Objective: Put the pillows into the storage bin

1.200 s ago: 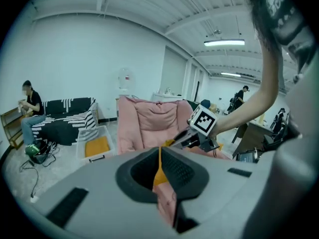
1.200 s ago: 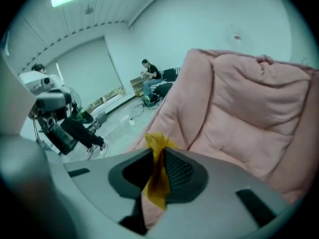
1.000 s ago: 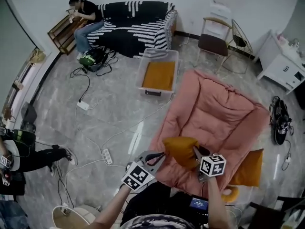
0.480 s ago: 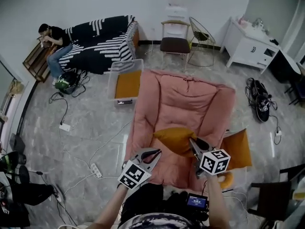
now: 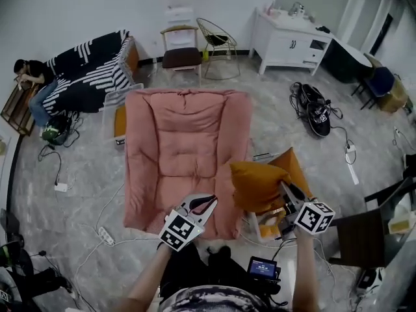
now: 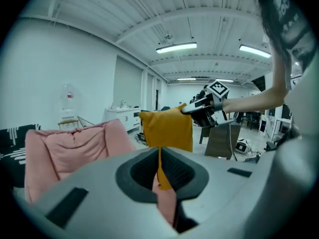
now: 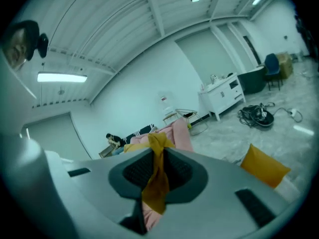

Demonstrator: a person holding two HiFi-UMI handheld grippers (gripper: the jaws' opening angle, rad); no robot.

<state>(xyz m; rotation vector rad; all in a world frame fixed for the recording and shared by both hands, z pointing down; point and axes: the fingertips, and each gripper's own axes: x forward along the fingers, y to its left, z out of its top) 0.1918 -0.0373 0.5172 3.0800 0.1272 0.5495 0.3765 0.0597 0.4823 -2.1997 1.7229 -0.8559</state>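
An orange pillow hangs in the air just right of the pink cushioned lounger. My right gripper is shut on its right corner, and bunched orange fabric shows between the jaws in the right gripper view. My left gripper is shut on a thin fold of the same pillow, low on its left side. The clear storage bin, with orange inside, peeks out behind the lounger's far left corner. A second orange pillow lies on the floor behind the held one.
A striped sofa with a seated person is at the far left. Two chairs and a white cabinet line the back wall. Shoes and cables lie on the floor; a dark table stands at right.
Both grippers have carried the orange pillow from over the pink lounger's seat to its right side. The view has swung right, so the bin and sofa now sit far left.
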